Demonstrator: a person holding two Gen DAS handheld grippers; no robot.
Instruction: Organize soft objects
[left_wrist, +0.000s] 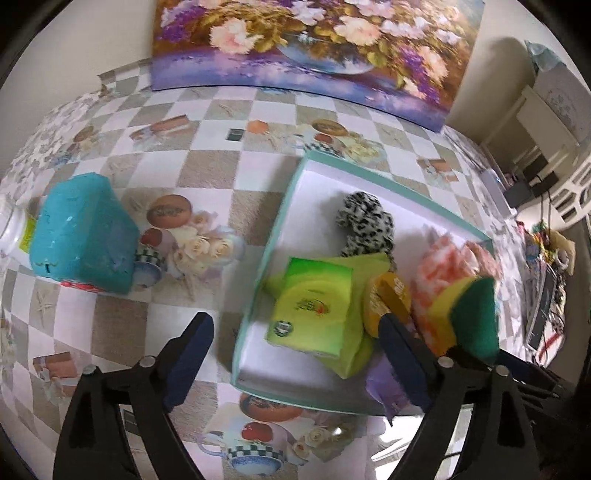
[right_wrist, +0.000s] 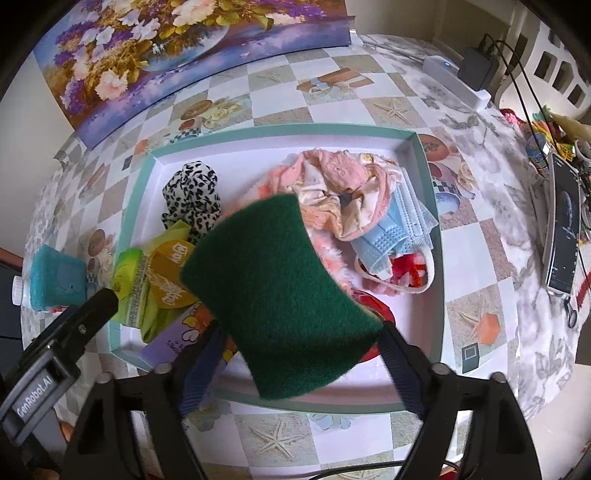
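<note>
Green-and-yellow scouring sponge sits between the right claw's fingers, above the teal-rimmed white tray of cloths; whether they press it I cannot tell. Left claw stands wide, empty.

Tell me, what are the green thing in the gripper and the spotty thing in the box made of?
The green thing looks like a kitchen sponge: a fuzzy dark green scouring face, with a yellow foam layer showing in the left wrist view. The spotty thing looks like soft cloth, white with black blotches, bunched and wrinkled, maybe a scrunchie. The box seems to be cardboard, teal-edged with a smooth white inside.
</note>
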